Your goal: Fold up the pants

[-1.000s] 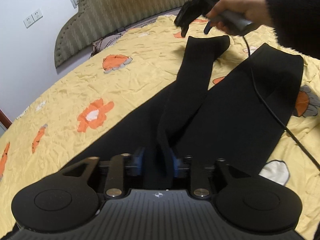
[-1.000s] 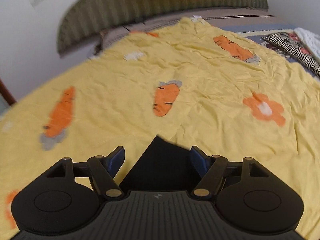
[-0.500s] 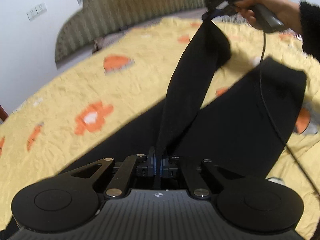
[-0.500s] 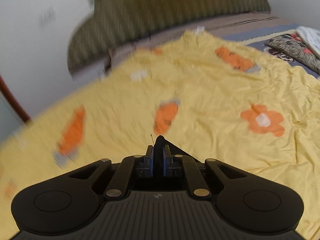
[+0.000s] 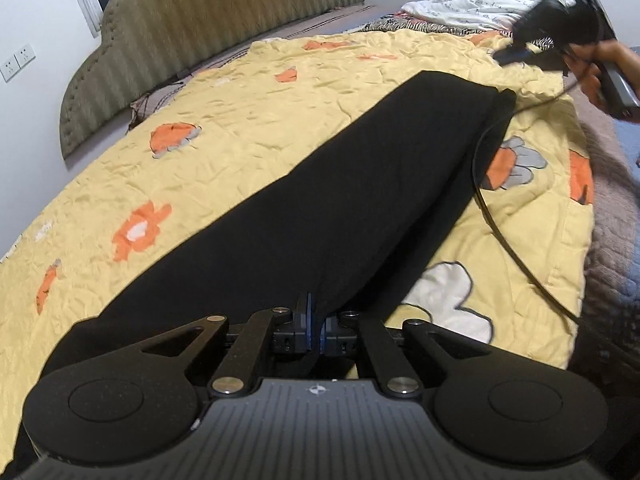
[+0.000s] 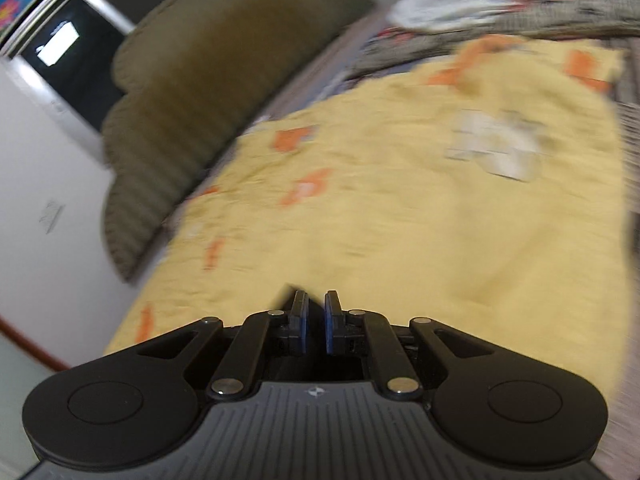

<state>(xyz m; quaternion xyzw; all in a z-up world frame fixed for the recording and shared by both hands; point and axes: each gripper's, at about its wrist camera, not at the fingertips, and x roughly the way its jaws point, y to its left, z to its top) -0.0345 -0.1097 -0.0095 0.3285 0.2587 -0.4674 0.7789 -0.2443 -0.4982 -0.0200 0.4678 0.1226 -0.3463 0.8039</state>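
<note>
Pants (image 5: pixel 360 184) are lying leg over leg along the yellow quilt (image 5: pixel 240 128); left gripper (image 5: pixel 316 330) is pinching their near edge. Right gripper (image 6: pixel 316 322), slightly parted, seemingly empty, is needing a fresh hold for the crosswise fold.

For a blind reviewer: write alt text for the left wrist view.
The left gripper is shut on black pants lying lengthwise, one leg over the other, on a yellow flowered bedspread. At upper right, a hand holds the right gripper.

bed (image 5: pixel 608 216) | yellow quilt (image 5: pixel 248 136) on it | black pants (image 5: pixel 360 200) lying on quilt
</note>
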